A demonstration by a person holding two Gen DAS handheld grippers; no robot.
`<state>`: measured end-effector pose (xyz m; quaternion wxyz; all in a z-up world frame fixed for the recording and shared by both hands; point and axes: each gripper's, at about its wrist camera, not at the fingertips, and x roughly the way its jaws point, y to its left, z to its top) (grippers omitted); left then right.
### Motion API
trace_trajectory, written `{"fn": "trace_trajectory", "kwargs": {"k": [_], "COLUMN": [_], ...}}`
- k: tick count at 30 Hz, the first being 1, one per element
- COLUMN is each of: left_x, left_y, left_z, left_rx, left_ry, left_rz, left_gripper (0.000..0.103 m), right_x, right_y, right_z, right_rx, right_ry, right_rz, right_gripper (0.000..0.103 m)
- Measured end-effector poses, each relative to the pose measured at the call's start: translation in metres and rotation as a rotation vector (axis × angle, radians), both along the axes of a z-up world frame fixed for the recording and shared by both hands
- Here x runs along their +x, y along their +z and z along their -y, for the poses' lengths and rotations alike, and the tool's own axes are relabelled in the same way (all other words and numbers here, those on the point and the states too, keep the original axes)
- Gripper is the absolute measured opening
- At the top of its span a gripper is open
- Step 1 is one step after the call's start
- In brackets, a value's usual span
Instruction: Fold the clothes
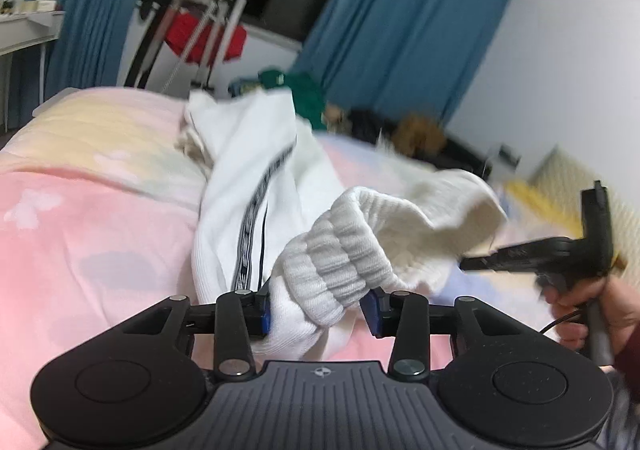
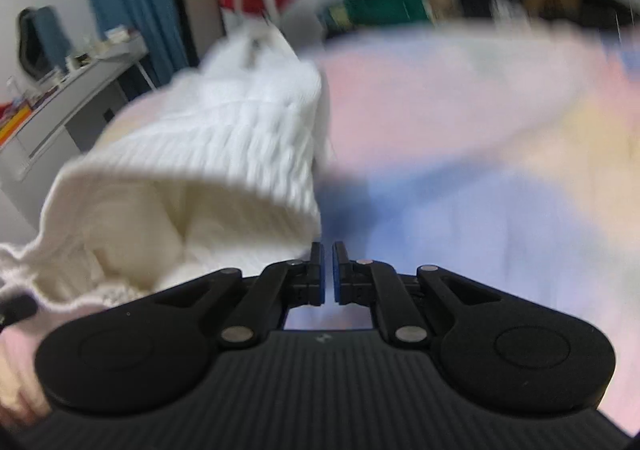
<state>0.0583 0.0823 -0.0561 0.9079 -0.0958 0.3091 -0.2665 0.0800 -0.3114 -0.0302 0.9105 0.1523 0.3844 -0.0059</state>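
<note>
A white garment (image 1: 256, 186) with a ribbed cuff (image 1: 340, 250) lies across the pink bedspread (image 1: 80, 234), its cuff bunched between the part-open left gripper's (image 1: 316, 306) blue pads, while the right gripper (image 2: 327, 270) sits closed and empty beside the ribbed hem (image 2: 224, 154).

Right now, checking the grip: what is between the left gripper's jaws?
The white garment's ribbed cuff sits between the left gripper's jaws, seen in the left wrist view.
</note>
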Motion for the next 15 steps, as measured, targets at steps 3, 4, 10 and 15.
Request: {"fn": "trace_trajectory", "kwargs": {"k": [3, 4, 10, 15], "left_x": [-0.009, -0.013, -0.033, -0.055], "left_y": [-0.004, -0.004, -0.009, -0.010], "left_z": [0.013, 0.018, 0.049, 0.073], "left_rx": [0.056, 0.082, 0.249, 0.297], "left_ry": [0.001, 0.000, -0.032, -0.098], "left_rz": [-0.021, -0.014, 0.049, 0.096], "left_gripper": [0.045, 0.048, 0.065, 0.078], "right_x": [-0.018, -0.023, -0.039, -0.051], "right_y": [-0.019, -0.022, -0.016, -0.027], "right_z": [0.018, 0.022, 0.014, 0.016], "right_rx": [0.168, 0.209, 0.031, -0.077], "right_ry": [-0.034, -0.043, -0.057, -0.053], "right_rz": [-0.049, -0.053, 0.009, 0.018], "right_gripper": [0.009, 0.009, 0.027, 0.052]}}
